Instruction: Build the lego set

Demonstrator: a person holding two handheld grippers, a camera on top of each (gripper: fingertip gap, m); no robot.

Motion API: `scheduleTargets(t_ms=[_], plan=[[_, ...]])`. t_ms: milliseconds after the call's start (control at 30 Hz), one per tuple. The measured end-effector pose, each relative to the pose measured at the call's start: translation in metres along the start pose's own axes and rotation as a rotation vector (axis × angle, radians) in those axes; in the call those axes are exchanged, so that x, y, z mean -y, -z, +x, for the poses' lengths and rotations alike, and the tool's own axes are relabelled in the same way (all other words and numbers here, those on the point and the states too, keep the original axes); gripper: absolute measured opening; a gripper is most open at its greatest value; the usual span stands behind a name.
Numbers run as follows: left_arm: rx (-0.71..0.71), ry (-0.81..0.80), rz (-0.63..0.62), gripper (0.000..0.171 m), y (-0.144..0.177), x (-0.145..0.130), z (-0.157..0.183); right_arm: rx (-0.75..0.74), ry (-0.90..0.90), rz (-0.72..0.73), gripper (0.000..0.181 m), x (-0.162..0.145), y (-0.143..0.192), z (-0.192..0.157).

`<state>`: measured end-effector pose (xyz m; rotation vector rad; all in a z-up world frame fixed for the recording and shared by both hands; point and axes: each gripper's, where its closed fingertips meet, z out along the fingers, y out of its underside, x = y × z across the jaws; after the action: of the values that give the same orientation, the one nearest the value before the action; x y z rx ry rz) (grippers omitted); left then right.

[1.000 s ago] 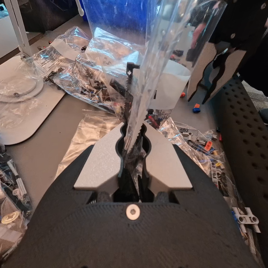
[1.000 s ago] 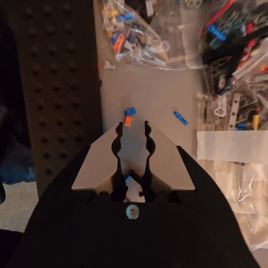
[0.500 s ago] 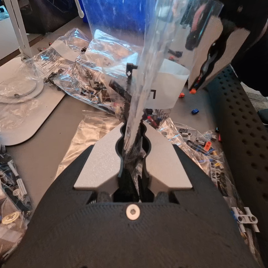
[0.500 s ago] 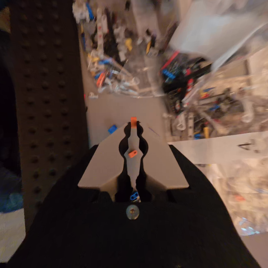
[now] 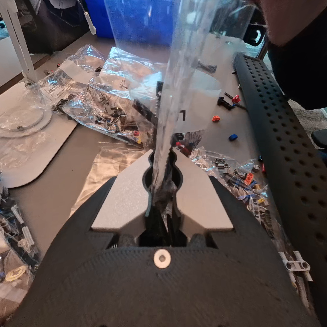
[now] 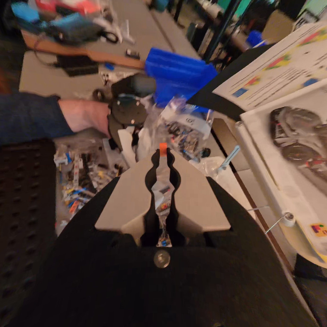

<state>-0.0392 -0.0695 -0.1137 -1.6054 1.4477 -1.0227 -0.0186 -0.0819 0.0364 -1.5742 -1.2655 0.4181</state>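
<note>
Left hand-held gripper [image 5: 162, 150]: fingers nearly closed, pinching a clear plastic bag [image 5: 178, 74] that rises straight up from between them; a serrated bag edge shows in the gap.
Right hand-held gripper [image 6: 163, 150]: fingers close together, clamping a small orange lego piece [image 6: 163, 149] at the very tips, held up above the surface.
Left hand-held gripper, seen from the right wrist view: black body with white fingers [image 6: 126, 141], a person's hand [image 6: 85, 115] and dark blue sleeve behind it.
Surface [image 5: 53, 191]: grey, strewn with clear bags of lego parts [image 5: 109, 108].
Open bag of mixed parts [image 5: 235, 177]: lies just right of the left fingers.
Loose pieces: an orange piece [image 5: 215, 118] and a blue piece [image 5: 233, 137] lie apart on the bare surface, near a black perforated panel [image 5: 283, 141].
White baseplate [image 5: 31, 141]: at the left, under crumpled plastic.
Instruction booklet [image 6: 283, 74]: propped at the right; blurred.
Blue bin [image 6: 177, 77]: behind the bags.
</note>
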Motion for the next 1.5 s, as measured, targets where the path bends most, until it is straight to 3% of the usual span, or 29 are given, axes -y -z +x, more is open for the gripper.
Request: scheduleTargets(t_ms=[267, 367, 600, 667, 767, 1000, 1233, 1333, 1500], plan=[[-0.013, -0.013, 0.011, 0.013, 0.0, 0.002, 0.003, -0.047, -0.048, -0.058, 0.005, -0.009, 0.013, 0.025], [-0.021, -0.024, 0.02, 0.012, 0.0, 0.003, 0.005, 0.043, -0.082, -0.124, 0.005, -0.022, 0.004, 0.012], [-0.031, -0.032, 0.028, 0.008, 0.001, 0.003, 0.006, 0.065, -0.089, -0.244, 0.005, -0.045, -0.016, 0.008], [-0.029, -0.028, 0.03, 0.008, 0.001, 0.003, 0.005, 0.124, -0.081, -0.246, 0.0, -0.045, -0.013, 0.0], [-0.03, -0.024, 0.029, 0.008, 0.001, 0.002, 0.005, 0.086, -0.071, -0.278, 0.0, -0.051, -0.009, 0.007], [-0.02, -0.028, 0.037, 0.01, 0.003, 0.003, 0.004, 0.068, -0.108, -0.214, 0.013, -0.047, 0.018, 0.009], [0.029, -0.062, 0.07, 0.006, 0.01, 0.01, -0.001, 0.141, -0.129, -0.332, 0.019, -0.093, 0.039, -0.015], [0.032, -0.059, 0.086, 0.006, 0.012, 0.013, -0.002, 0.209, -0.143, -0.44, 0.029, -0.129, 0.039, -0.037], [0.042, -0.071, 0.101, 0.006, 0.013, 0.016, -0.002, 0.292, -0.074, -0.59, 0.03, -0.188, 0.022, -0.065]])
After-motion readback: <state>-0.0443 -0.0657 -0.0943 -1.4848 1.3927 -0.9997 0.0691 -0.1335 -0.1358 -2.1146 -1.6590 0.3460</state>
